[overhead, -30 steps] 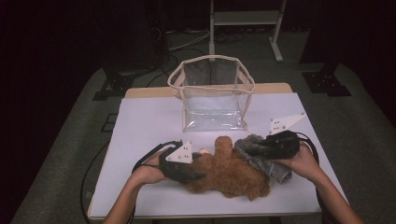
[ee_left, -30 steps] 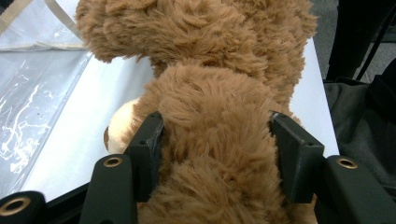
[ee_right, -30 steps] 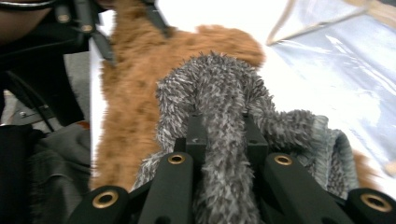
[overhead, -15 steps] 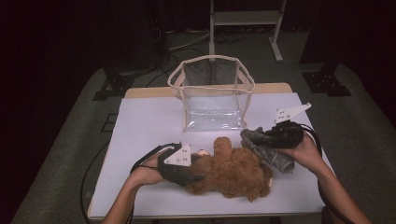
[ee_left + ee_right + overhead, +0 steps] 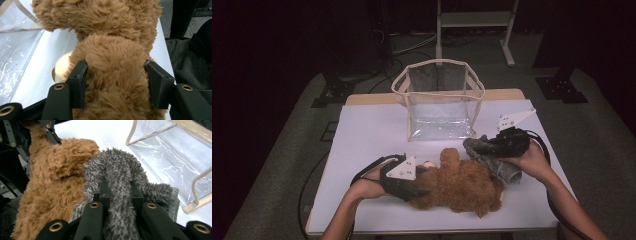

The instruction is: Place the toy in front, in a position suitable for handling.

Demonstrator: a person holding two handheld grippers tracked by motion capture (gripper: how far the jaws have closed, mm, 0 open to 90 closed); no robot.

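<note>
Currently mid-grasp, probably a pack-into-bag job. Left gripper [image 5: 412, 187] clamped on brown plush bear [image 5: 462, 185], lower centre of frame, jaws pressed into fur. Right gripper [image 5: 484, 146] clamped on grey fuzzy cloth [image 5: 497, 161], right of centre, touching the bear. Clear bag [image 5: 439, 102] upright, open, upper centre on white table [image 5: 367, 135]. Next likely called for lifting grey cloth up over the bag rim. Counted: one bear, one cloth (maybe a sock, hard to tell), one bag, two grippers.

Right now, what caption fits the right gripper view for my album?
The right gripper pinches a grey fuzzy cloth beside a brown teddy bear and a clear bag.
</note>
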